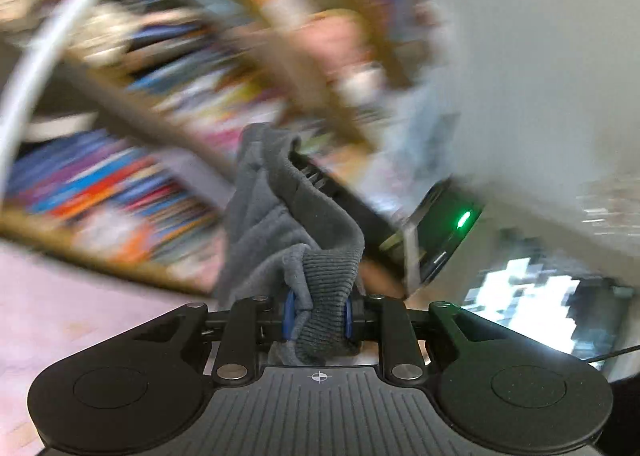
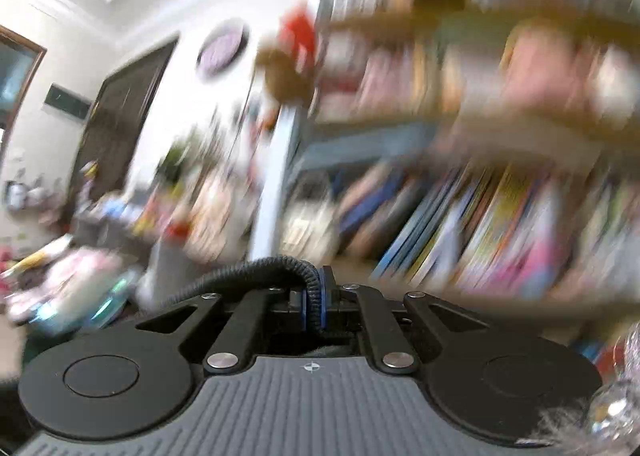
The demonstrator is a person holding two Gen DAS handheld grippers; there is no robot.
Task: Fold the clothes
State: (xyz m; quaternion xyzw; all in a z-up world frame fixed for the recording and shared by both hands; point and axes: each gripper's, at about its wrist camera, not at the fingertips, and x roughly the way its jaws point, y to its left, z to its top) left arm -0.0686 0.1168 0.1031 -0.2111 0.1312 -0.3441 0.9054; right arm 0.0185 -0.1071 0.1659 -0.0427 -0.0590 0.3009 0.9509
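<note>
Left gripper (image 1: 318, 316): jaws drawn close, blue pads clamped on the ribbed hem of a grey knit garment (image 1: 280, 216). The cloth rises from the pads in a bunched fold, held up in the air in front of the camera.

Just behind the cloth, to the right, a black device with a green light (image 1: 444, 224); it looks like the other gripper, though blur leaves that unsure.

Right gripper (image 2: 316, 304): jaws together, pads pinching a narrow dark ribbed edge (image 2: 280, 268) that curves away to the left like a cord. It appears to be the garment's hem; too thin a strip shows to be certain.

Far ground in both views, heavily smeared: bookshelves (image 2: 460, 196) packed with coloured spines. In the right wrist view, a white wall, dark door (image 2: 120, 116) and round wall plaque (image 2: 222, 48) to the left. In the left wrist view, pinkish floor (image 1: 72, 296) at lower left.
</note>
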